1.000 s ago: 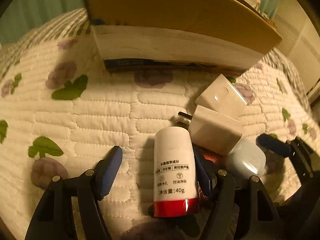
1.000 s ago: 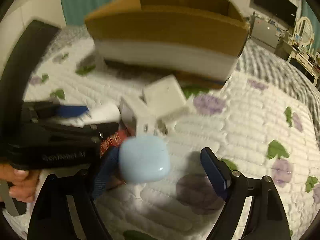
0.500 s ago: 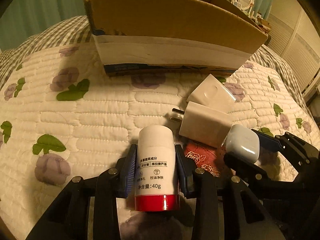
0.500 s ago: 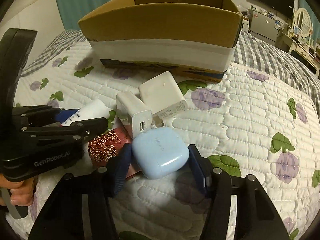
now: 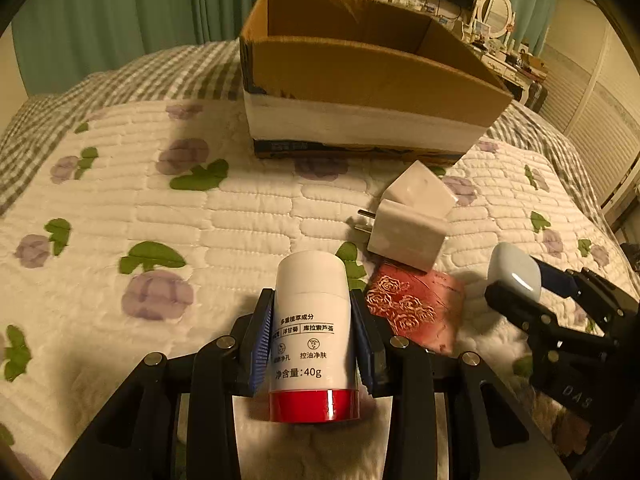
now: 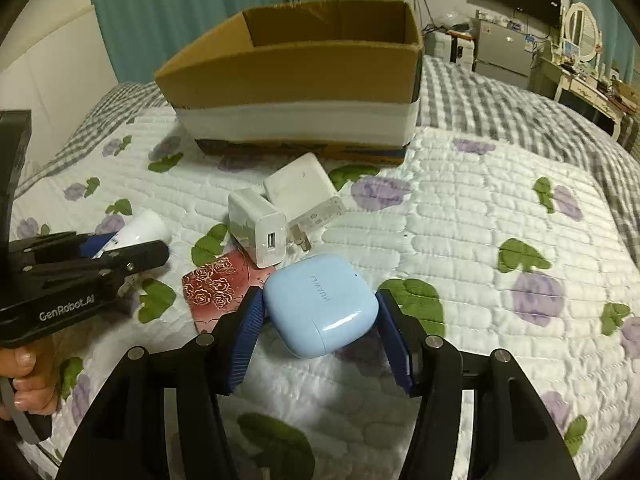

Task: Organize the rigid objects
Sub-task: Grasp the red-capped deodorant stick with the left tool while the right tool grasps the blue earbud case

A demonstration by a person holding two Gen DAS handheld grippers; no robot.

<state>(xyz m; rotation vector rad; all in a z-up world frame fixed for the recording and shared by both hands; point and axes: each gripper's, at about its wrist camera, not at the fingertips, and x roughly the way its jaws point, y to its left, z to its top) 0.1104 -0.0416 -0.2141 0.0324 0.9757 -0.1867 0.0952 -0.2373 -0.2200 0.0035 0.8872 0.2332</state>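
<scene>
Since a second ago both hand-held grippers have clamped onto their targets and lifted them, and the cardboard box (image 5: 360,80) now sits lower in both views, its open top showing.

Largest first: the bed (image 6: 500,240), covered in a flowered quilt, is carrying everything. The box is standing open-topped on it and, by my reading, is serving as the bin for the loose things. Just in front of the box, two white chargers (image 6: 280,212) are lying touching one another, one with its prongs out. A little nearer than the chargers, a red rose-patterned card (image 5: 416,312) is lying flat on the quilt.

The left hand-held gripper (image 5: 312,340) is squeezing a white tube with a red cap (image 5: 310,340), its blue pads pressing both sides of the body, cap end toward the camera; the tube seems to be hanging clear of the quilt, in front of the box and well apart from it. The right hand-held gripper (image 6: 320,320) is opened about as wide as a pale blue earbud case (image 6: 320,304) and is clenching that case across its sides, in front of the chargers.

Both things are being gripped across their firm flat sides, probably so they do not slip on the way to the box.
</scene>
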